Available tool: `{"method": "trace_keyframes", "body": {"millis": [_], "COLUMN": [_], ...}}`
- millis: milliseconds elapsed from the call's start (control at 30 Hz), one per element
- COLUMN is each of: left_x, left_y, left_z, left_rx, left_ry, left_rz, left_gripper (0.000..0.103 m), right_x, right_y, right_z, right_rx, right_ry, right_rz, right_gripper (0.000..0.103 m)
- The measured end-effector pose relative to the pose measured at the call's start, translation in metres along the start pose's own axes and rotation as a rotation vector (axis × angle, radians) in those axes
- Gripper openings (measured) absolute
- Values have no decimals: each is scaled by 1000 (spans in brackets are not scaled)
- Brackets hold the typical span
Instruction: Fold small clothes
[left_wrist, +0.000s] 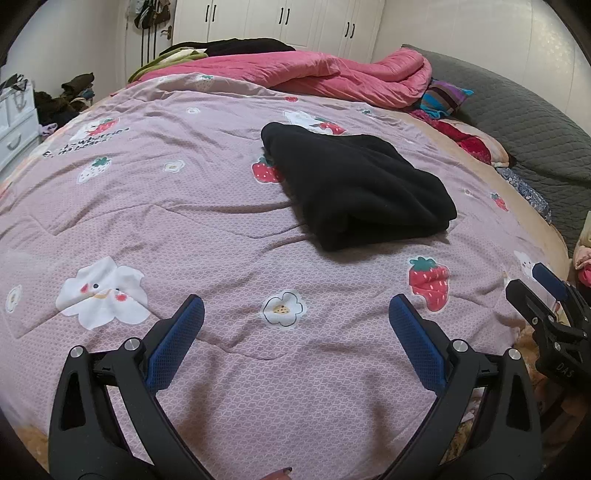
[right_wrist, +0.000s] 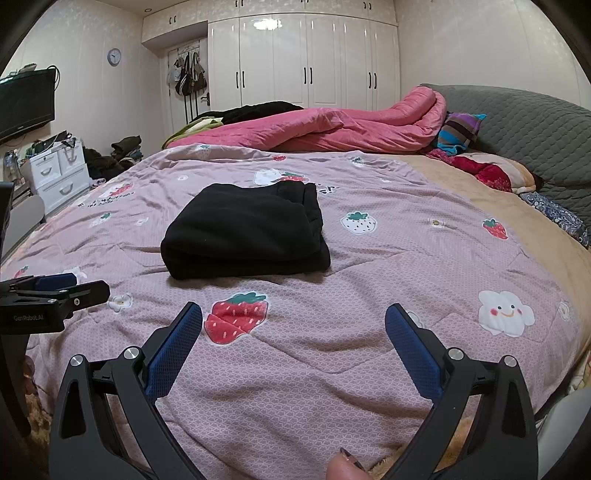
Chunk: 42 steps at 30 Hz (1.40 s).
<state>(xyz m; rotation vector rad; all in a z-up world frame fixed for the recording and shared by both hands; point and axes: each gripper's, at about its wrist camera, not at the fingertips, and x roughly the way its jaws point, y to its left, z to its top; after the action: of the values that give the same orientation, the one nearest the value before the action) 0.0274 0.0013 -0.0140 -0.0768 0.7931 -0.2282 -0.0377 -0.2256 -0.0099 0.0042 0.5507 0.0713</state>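
Note:
A black garment (left_wrist: 354, 184) (right_wrist: 245, 230) lies folded into a thick rectangle on the pink strawberry-print bedspread (left_wrist: 184, 206) (right_wrist: 369, 266). My left gripper (left_wrist: 295, 306) hovers open over the bedspread, short of the garment and to its left, with nothing between its blue pads. My right gripper (right_wrist: 293, 314) is open too, held near the bed's front edge with the garment ahead and slightly left. Each view catches the other gripper at its side: the right gripper (left_wrist: 543, 291) and the left gripper (right_wrist: 55, 286).
A crumpled pink quilt (right_wrist: 332, 129) and dark clothes lie at the far side of the bed. Pillows and a grey headboard (right_wrist: 517, 125) are on the right. White drawers (right_wrist: 59, 173) and a clothes pile stand on the floor at left. White wardrobes (right_wrist: 306, 59) line the back wall.

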Motion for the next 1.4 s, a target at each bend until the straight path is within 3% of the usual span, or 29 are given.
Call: {"method": "trace_keyframes", "body": {"millis": [1400], "left_x": [-2], "left_y": [0], "left_z": [-2], "left_rx": [-3], "left_ry": [6], "left_rz": [22], "left_gripper": [94], "right_x": [0], "right_y": [1], "right_z": [-1], "right_rx": [-1], "right_ry": [4], "right_rz": [-2], "right_gripper": [99]}}
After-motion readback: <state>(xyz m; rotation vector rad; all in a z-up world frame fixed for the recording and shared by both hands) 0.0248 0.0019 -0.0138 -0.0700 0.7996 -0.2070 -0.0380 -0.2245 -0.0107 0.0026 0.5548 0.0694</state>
